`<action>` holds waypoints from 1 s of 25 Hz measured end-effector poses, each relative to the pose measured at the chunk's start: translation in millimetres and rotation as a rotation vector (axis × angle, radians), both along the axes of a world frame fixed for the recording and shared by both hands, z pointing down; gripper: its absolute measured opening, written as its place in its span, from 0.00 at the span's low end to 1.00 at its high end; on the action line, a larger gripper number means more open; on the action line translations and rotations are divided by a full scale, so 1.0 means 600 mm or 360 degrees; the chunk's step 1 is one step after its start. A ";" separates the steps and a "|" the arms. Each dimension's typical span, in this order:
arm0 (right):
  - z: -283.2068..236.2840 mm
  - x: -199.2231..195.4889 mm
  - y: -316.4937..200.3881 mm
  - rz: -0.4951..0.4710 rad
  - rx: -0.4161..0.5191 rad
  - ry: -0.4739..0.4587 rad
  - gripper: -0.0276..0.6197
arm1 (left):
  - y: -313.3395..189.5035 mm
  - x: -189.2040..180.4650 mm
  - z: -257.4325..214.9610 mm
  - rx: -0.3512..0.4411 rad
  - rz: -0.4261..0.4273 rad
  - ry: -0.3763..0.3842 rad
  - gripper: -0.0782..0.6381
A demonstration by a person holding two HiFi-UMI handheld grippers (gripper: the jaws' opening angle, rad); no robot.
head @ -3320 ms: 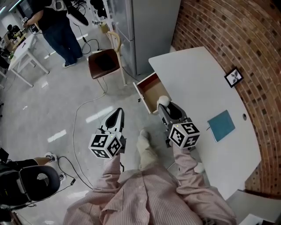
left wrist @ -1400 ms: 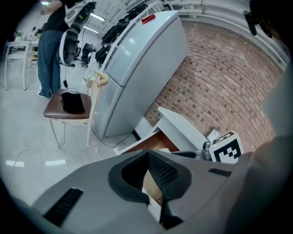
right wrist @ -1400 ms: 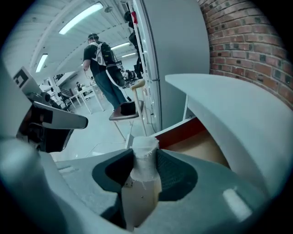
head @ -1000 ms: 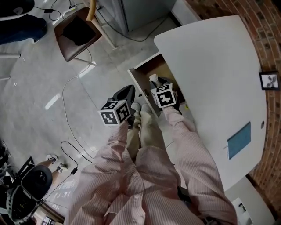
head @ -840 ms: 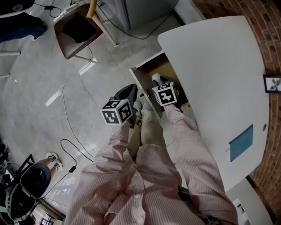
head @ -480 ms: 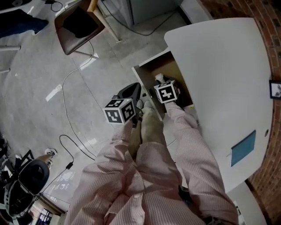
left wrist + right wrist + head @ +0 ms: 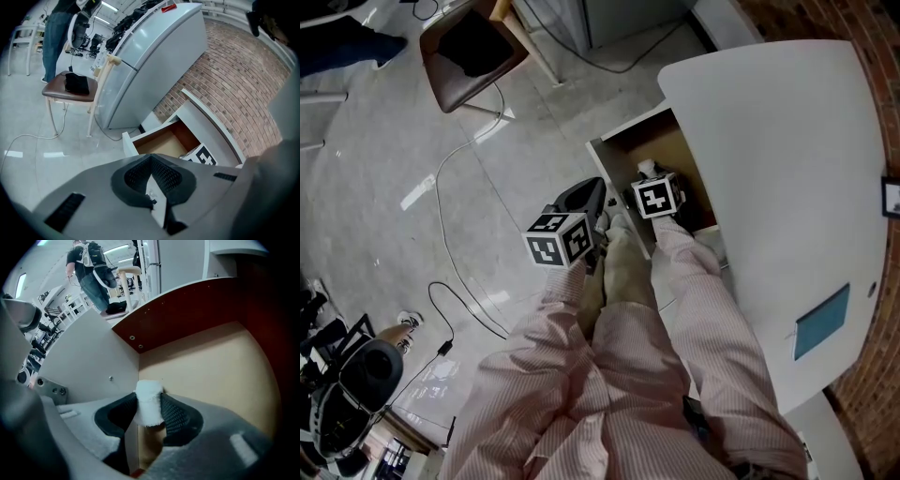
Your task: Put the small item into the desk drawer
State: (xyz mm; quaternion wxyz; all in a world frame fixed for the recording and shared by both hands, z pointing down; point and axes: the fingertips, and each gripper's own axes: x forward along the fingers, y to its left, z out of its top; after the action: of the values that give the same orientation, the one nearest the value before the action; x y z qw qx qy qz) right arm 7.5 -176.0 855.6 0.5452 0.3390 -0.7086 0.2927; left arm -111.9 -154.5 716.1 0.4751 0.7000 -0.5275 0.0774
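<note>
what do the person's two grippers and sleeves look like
The left gripper and the right gripper match: grey moulded plastic bodies, each with two black ribbed jaw pads. Each carries a white cube with black square markers. No cables show on them. The sleeves are pink-and-white pinstriped cloth.

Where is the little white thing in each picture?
Head view: the small white item is at the tip of the right gripper, above centre, over the open drawer.
Left gripper view: not in it; the drawer shows at centre.
Right gripper view: low centre, pinched in the gripper, with the drawer floor behind.
Shared landmark: the open drawer.
</note>
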 end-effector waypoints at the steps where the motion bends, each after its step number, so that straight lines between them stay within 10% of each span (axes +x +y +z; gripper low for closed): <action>1: 0.005 0.004 0.006 0.0007 -0.0025 0.0022 0.28 | 0.001 0.000 0.000 -0.0001 0.0000 0.0000 0.11; 11: 0.003 -0.003 0.009 -0.0012 -0.0031 -0.0050 0.35 | 0.005 0.002 -0.012 0.0011 -0.0012 0.0000 0.11; 25: -0.164 -0.066 -0.022 0.0011 0.0346 -0.0301 0.29 | 0.007 0.007 -0.119 0.0114 0.0020 0.0025 0.11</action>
State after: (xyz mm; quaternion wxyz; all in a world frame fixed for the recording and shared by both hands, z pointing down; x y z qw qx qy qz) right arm -31.9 -189.1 757.1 0.4350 0.3692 -0.7833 0.2468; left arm -107.7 -150.1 644.8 0.4535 0.7203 -0.5219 0.0560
